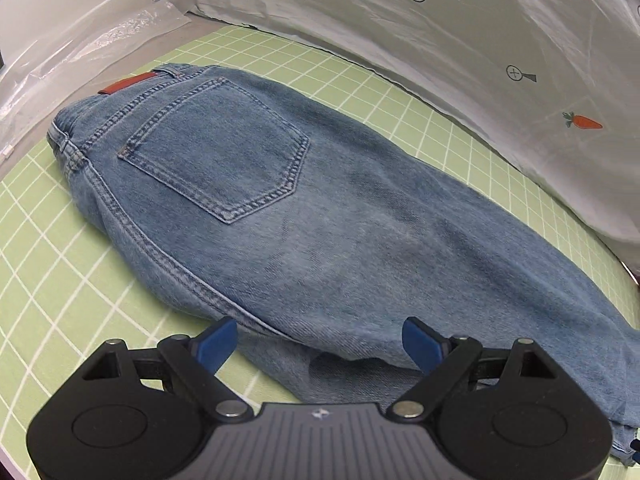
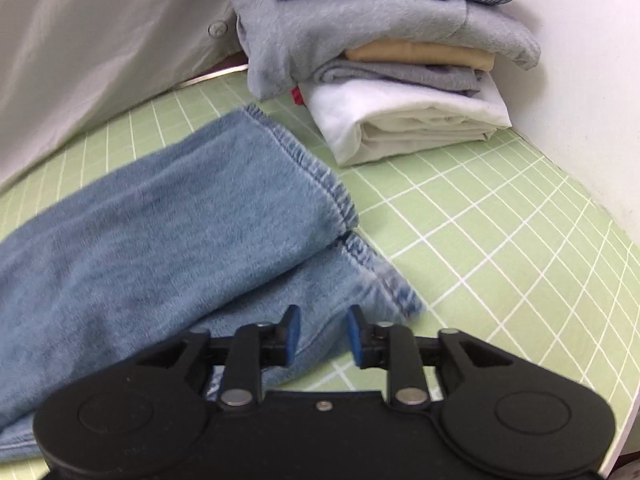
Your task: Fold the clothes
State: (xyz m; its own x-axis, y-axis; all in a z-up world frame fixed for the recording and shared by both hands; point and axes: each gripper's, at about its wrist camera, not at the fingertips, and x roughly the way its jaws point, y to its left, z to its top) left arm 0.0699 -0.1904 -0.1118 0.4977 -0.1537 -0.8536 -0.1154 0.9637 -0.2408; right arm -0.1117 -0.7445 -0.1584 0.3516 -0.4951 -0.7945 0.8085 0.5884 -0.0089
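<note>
A pair of blue jeans (image 1: 320, 208) lies flat on the green grid mat (image 1: 48, 264), folded lengthwise with the back pocket (image 1: 224, 148) facing up. The waistband with its red-brown patch (image 1: 128, 84) is at the upper left. My left gripper (image 1: 320, 326) hovers wide open over the near edge of the thigh, nothing between its fingers. In the right wrist view the two leg hems (image 2: 320, 176) lie one on the other, slightly offset. My right gripper (image 2: 324, 314) stands partly open just above the lower hem, its blue pads apart and not pressing the denim.
A stack of folded clothes (image 2: 400, 80), checked shirt on top and white cloth at the bottom, sits beyond the hems. A large white plastic-wrapped bundle (image 1: 480, 60) borders the mat's far side. A white wall (image 2: 580, 80) and the table's curved edge (image 2: 628, 384) lie to the right.
</note>
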